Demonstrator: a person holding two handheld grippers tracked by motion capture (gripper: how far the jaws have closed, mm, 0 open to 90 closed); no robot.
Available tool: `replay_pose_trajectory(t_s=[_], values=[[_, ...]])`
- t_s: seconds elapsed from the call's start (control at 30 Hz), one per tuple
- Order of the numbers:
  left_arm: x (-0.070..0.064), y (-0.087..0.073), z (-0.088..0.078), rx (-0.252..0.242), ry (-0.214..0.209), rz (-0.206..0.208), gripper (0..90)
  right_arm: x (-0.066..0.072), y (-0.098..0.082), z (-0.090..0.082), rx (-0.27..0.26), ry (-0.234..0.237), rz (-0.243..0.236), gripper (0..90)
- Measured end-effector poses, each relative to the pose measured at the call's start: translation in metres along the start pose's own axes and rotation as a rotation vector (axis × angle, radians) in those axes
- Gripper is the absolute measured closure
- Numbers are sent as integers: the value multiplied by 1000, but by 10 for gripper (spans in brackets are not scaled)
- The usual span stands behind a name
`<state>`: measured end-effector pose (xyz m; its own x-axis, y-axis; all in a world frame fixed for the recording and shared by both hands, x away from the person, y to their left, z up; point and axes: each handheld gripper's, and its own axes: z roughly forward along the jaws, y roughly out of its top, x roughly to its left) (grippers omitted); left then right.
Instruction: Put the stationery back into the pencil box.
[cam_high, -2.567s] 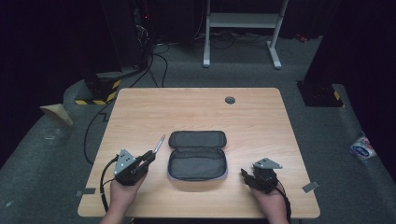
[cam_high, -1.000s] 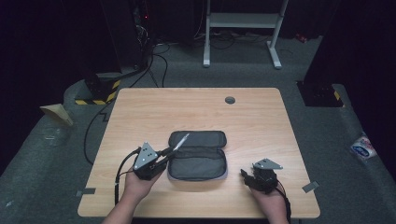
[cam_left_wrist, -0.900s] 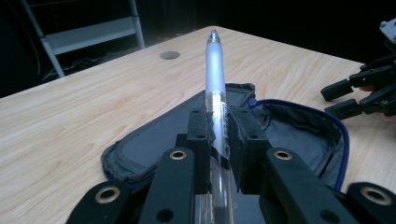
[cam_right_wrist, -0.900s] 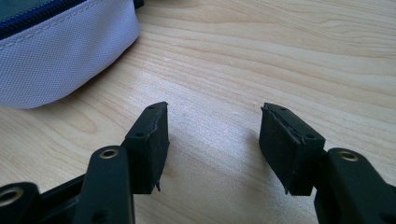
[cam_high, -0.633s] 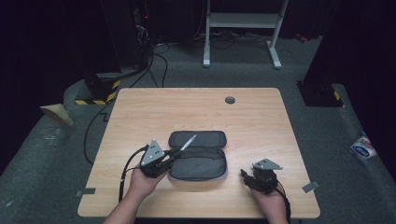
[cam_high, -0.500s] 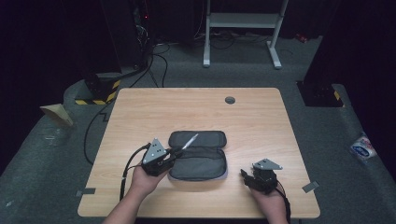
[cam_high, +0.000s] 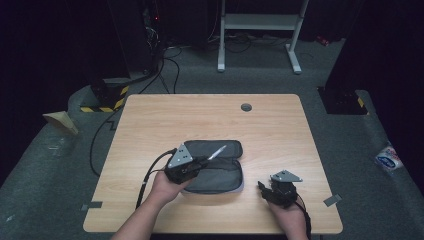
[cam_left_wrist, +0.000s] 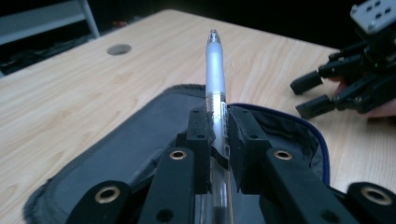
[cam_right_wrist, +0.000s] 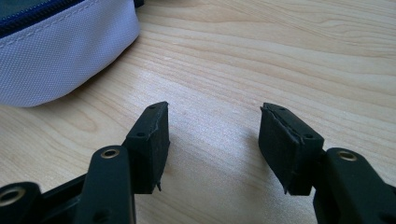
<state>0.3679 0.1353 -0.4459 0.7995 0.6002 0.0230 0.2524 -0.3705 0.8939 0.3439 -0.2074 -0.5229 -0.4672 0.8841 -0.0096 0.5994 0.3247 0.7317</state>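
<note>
An open grey pencil case (cam_high: 217, 167) lies unzipped at the middle of the wooden table (cam_high: 150, 125), its lid folded back. My left gripper (cam_high: 201, 162) hovers over the case's left part, shut on a translucent silver pen (cam_high: 216, 152) that points up and to the right. In the left gripper view the pen (cam_left_wrist: 215, 70) sticks out between the pads above the case (cam_left_wrist: 116, 158). My right gripper (cam_high: 262, 190) rests near the table's front right, open, nothing between its jaws. The right gripper view has the case's pale outer wall (cam_right_wrist: 60, 56) at the upper left.
A round cable hole (cam_high: 246, 107) sits near the table's far edge. The left gripper's cable (cam_high: 150, 175) trails across the front left of the table. Beyond the table stand a white frame (cam_high: 260, 30) and dark equipment on grey carpet.
My left gripper has carried the pen rightward from the table's left part to above the open case. The right gripper has stayed where it was.
</note>
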Motion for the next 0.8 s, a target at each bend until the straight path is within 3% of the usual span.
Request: replay_pose_trajectory(t_s=[0.17, 0.23, 0.43, 0.8], values=[[0, -3, 14, 55, -42, 13, 791, 0, 0, 0, 0, 0, 0, 425], [-1, -5, 19, 98, -49, 45, 790, 0, 0, 0, -1, -1, -3, 426], [-3, -12, 28, 173, -98, 79, 790, 0, 0, 0, -2, -2, -5, 428], [-5, -14, 40, 255, -138, 109, 790, 0, 0, 0, -3, -3, -7, 430]])
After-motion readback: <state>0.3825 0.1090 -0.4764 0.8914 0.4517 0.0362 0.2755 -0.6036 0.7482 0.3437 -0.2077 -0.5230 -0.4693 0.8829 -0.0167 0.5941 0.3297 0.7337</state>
